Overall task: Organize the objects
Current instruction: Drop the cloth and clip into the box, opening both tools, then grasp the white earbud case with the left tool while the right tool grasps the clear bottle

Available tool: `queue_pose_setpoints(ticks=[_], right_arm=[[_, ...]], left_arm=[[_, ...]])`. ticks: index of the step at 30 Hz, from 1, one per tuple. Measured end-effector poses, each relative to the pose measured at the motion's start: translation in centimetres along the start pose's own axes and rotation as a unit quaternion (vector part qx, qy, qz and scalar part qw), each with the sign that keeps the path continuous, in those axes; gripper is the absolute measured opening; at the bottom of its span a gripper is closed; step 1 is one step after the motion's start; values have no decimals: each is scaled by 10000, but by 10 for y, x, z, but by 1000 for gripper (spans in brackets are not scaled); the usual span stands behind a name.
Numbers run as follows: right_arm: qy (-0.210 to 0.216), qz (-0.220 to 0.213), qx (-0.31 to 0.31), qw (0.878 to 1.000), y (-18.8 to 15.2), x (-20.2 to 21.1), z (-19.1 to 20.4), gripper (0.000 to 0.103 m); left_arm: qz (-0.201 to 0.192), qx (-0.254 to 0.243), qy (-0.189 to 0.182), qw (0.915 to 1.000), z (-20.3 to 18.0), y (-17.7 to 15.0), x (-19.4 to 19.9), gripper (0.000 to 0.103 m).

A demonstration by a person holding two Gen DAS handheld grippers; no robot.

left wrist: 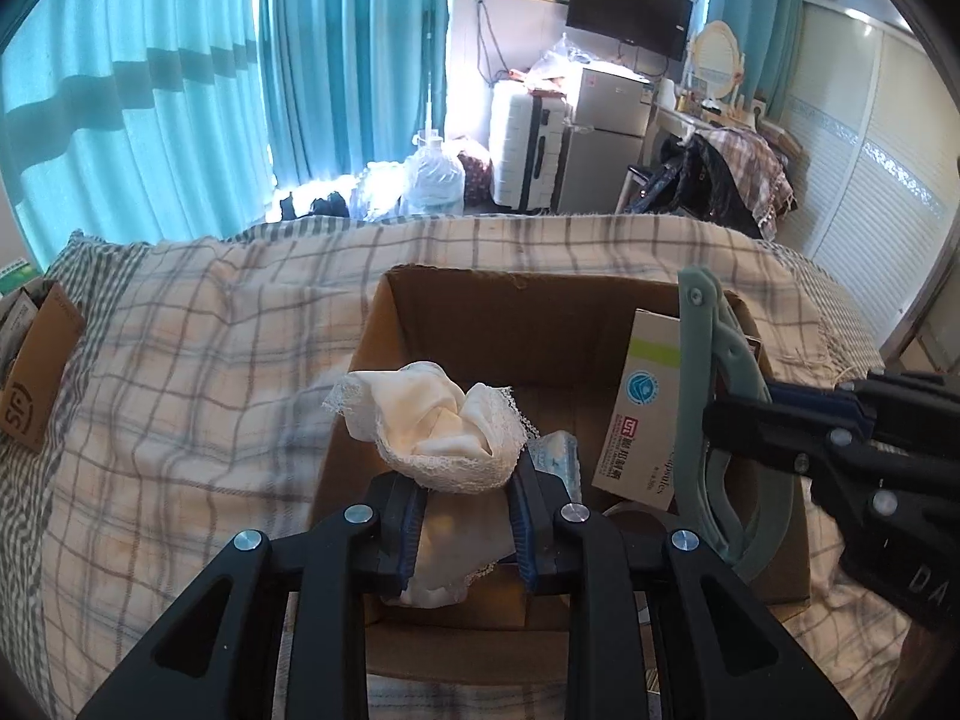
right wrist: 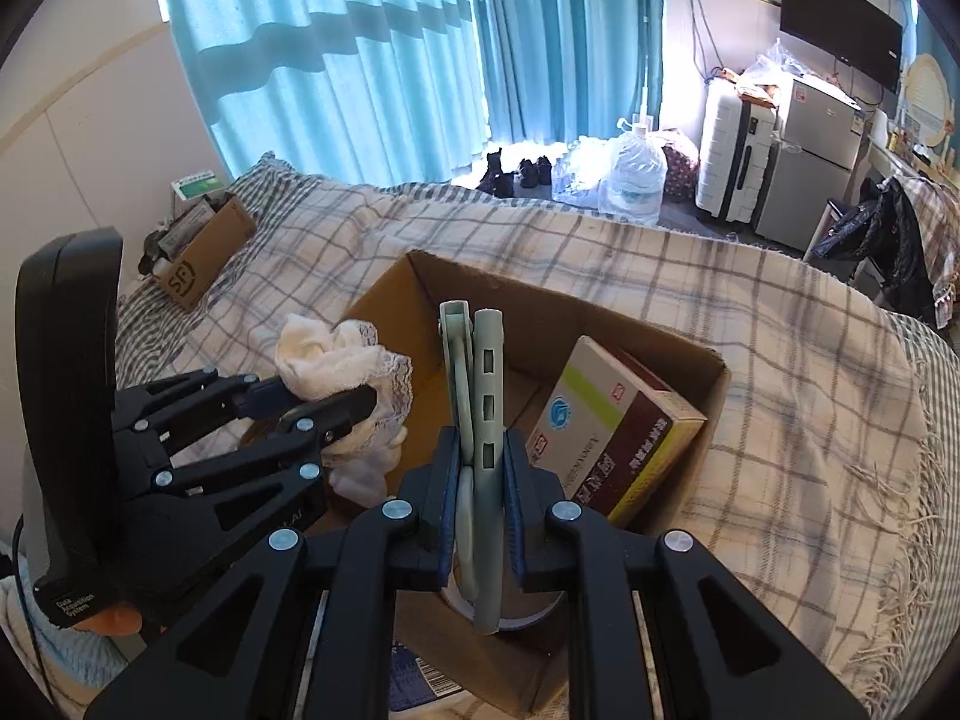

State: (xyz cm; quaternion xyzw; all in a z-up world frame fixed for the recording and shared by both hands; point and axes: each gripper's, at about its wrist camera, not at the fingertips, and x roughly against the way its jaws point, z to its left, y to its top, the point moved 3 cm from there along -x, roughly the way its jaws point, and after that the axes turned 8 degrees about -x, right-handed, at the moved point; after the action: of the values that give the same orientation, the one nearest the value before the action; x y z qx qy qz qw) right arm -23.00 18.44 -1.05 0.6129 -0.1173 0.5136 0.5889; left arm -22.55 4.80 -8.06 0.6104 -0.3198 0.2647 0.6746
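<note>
Left wrist view: your left gripper (left wrist: 465,516) is clamped on a bunched white lace cloth (left wrist: 441,426), held over the near left corner of the open cardboard box (left wrist: 480,312) on the plaid blanket (left wrist: 210,360). At 3 o'clock, your right gripper (right wrist: 483,504) pinches a grey-green folding tool (right wrist: 477,396) upright above the box. A medicine carton (right wrist: 606,426) leans inside the box at 2 o'clock of that tool.

Black claws (left wrist: 462,516) (right wrist: 480,498), blue pads (silver screws), white lettering.
</note>
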Motion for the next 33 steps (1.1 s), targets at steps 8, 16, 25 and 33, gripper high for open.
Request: queue_pose_setpoints(ticks=[8,16,25,33], right_arm=[[-118,-751,-154,9970,13,68,6,53],[-313,-1571,-99,9870,0,168,43,77],[-805,-1703,-375,9814,-77,191,60,102],[-1348,-1249,-689,9806,-138,121,49,103]], left_arm=[[-426,-228,93,9988,-2,13,49,77],[-1101,-91,384,9931,25,15,144,100],[-1398,74,597,9884,53,-36,196,103],[-904,318,601,9936,54,-112,132,103]])
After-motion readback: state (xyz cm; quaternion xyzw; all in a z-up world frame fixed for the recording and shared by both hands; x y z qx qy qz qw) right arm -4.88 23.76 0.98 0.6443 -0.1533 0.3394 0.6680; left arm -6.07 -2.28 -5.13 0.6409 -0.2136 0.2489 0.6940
